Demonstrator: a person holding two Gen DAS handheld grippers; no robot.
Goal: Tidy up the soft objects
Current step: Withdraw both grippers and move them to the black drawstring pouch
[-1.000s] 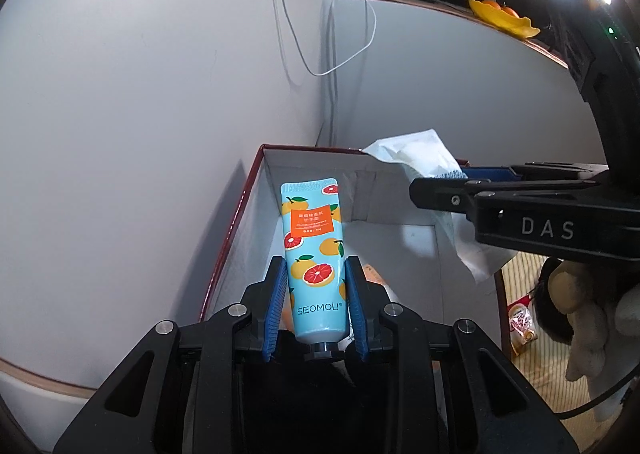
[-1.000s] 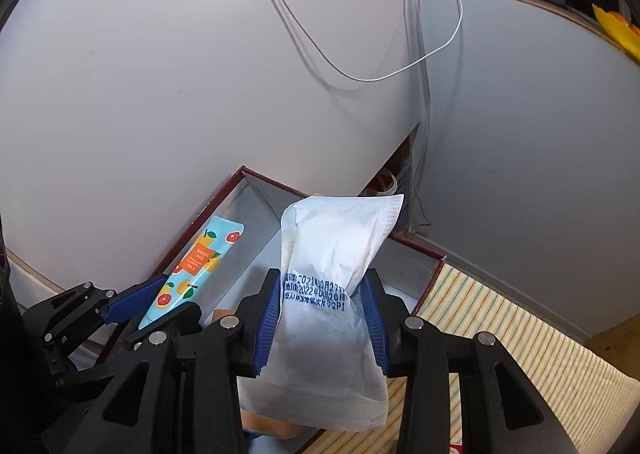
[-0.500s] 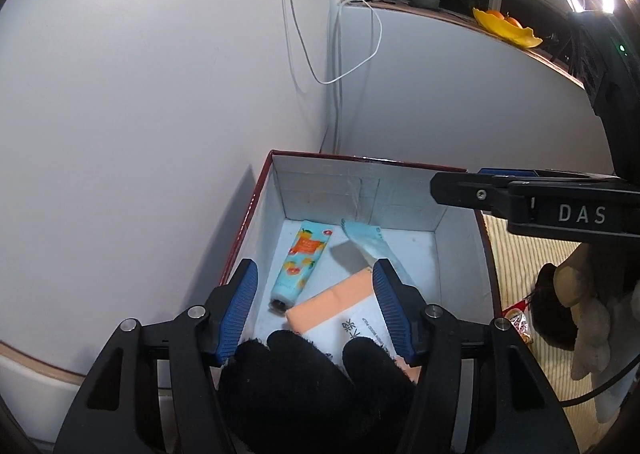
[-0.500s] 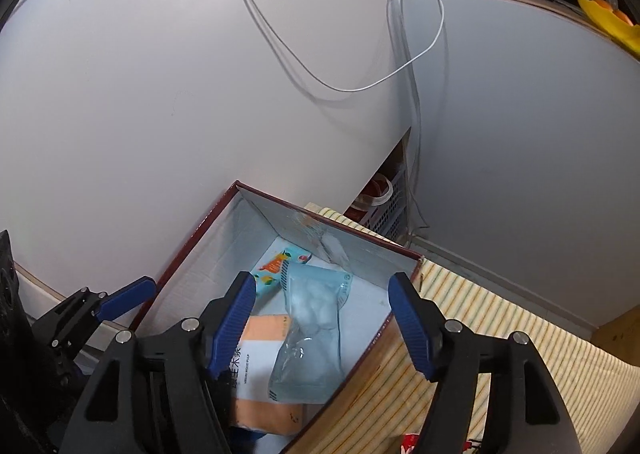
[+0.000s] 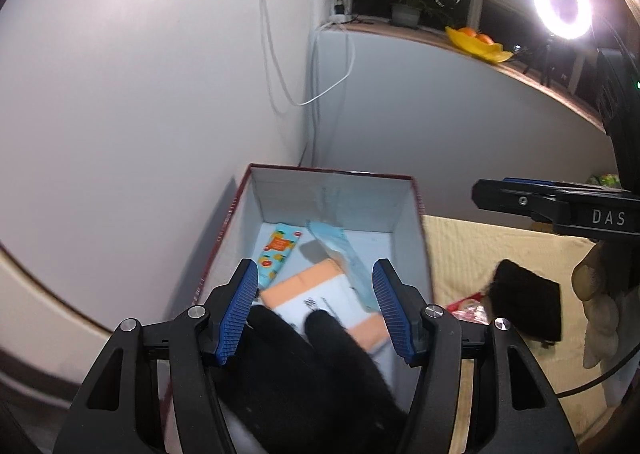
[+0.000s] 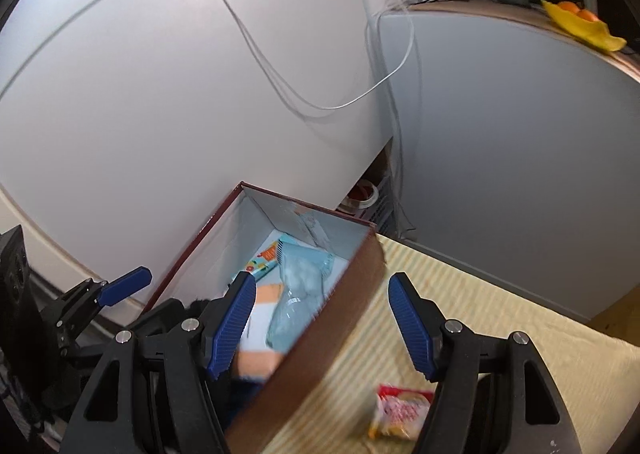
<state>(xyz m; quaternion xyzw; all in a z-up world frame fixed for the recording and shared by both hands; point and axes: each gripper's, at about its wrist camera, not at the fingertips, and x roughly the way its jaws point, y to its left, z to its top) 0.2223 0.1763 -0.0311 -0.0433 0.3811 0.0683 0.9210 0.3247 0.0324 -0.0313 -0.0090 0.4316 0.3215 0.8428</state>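
Both your claws stand open and empty: the left claw (image 5: 314,308) over the box (image 5: 416,213), the right claw (image 6: 322,320) across its near wall. Below them the tube (image 5: 276,252), clear pouch (image 6: 298,296) and orange pack (image 5: 320,290) are already in. I judge the snack packet (image 6: 400,410), right of the box, and a black pouch (image 5: 524,304) remain. Striped cloth (image 6: 500,334) covers the table in a white-walled corner.
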